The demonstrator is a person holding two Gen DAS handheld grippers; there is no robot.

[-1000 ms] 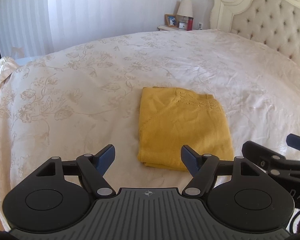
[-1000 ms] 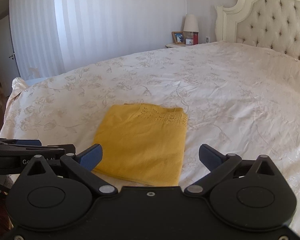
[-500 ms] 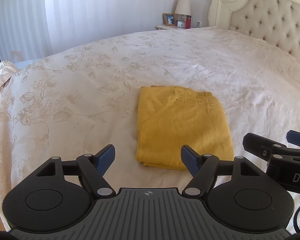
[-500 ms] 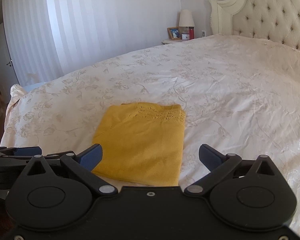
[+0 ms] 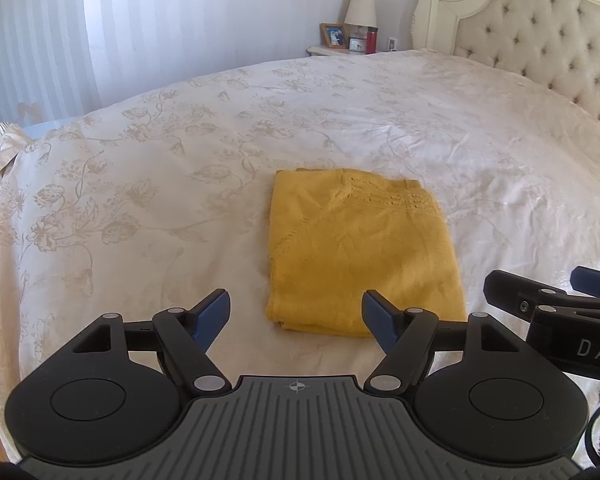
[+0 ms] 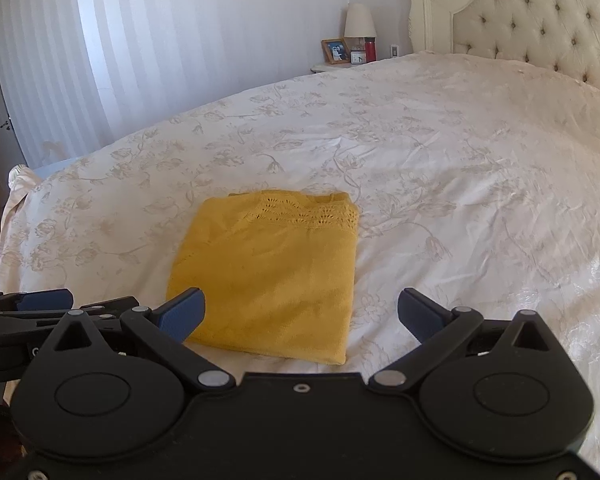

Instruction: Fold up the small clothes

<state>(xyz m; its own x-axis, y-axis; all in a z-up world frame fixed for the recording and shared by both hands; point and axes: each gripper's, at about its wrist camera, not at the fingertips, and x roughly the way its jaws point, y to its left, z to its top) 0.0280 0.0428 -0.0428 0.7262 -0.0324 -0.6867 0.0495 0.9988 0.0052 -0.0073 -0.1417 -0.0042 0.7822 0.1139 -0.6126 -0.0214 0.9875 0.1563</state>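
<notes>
A yellow knit garment (image 5: 360, 248) lies folded into a neat rectangle on the cream floral bedspread (image 5: 140, 184); it also shows in the right wrist view (image 6: 272, 276). My left gripper (image 5: 296, 314) is open and empty, hovering just short of the garment's near edge. My right gripper (image 6: 302, 312) is open and empty, above the garment's near right corner. Each gripper shows at the edge of the other's view, the right one (image 5: 548, 304) and the left one (image 6: 48, 308).
A tufted cream headboard (image 5: 540, 40) stands at the right. A nightstand (image 5: 328, 50) with a lamp (image 5: 360, 10), a photo frame and a red bottle is at the back. White curtains (image 5: 140, 28) cover the far wall. The bed's edge falls off at the left.
Both grippers have drawn back slightly and lifted, so the garment sits a little farther away. The garment has not moved. Both stay open.
</notes>
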